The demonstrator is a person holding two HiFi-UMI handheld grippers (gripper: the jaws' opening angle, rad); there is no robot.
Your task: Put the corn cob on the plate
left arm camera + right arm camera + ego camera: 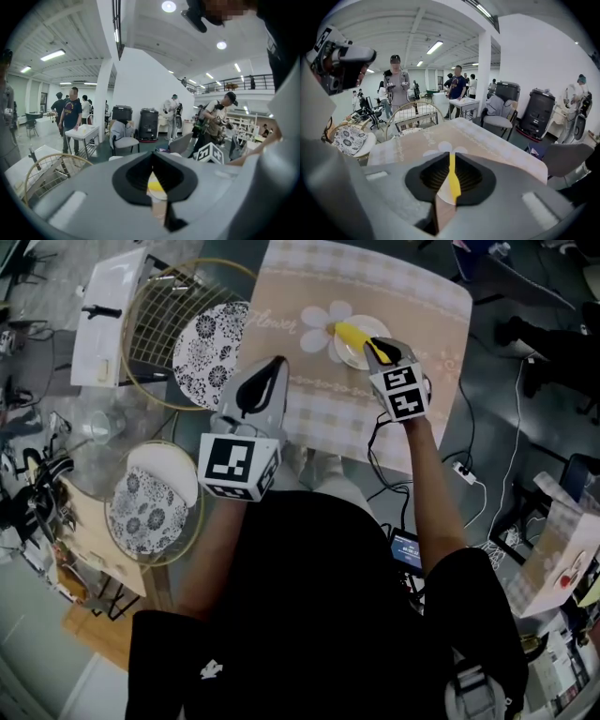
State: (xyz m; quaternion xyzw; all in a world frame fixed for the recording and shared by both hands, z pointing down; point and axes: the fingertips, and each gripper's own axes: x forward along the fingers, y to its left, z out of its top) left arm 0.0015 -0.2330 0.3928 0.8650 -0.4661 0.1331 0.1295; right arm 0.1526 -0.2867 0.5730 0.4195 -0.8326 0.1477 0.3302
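1. Right tool (377,351): clamped on the corn cob (354,335). The right gripper view shows the cob as a thin yellow strip pinched between the dark pads, with the jaws nearly together.
2. Corn cob: sticks out past the jaw tips, toward upper left in the head view, and overlaps the small white plate (349,356). Can't tell whether it touches the plate or hangs just above it.
3. Small white plate: sits on the tabletop (422,296), on a beige checked tablecloth (309,399), just beside a printed white flower (323,320).
4. Left tool (274,367): jaws together, nothing between them. It is held at the tabletop's near-left edge, apart from the plate. In the left gripper view a bit of yellow on white shows beyond the slit below the tips.
5. Left of the tabletop: a round wire basket (155,315), with a black-and-white patterned plate (211,343) at its right side.
6. Nearer the person on the left: a second patterned plate (145,507) on a round stand.
7. Floor, right of the person's arm: a power strip (464,472) with cables.
8. Background in the gripper views: several people standing, dark bins (539,117), a grey chair (499,121).
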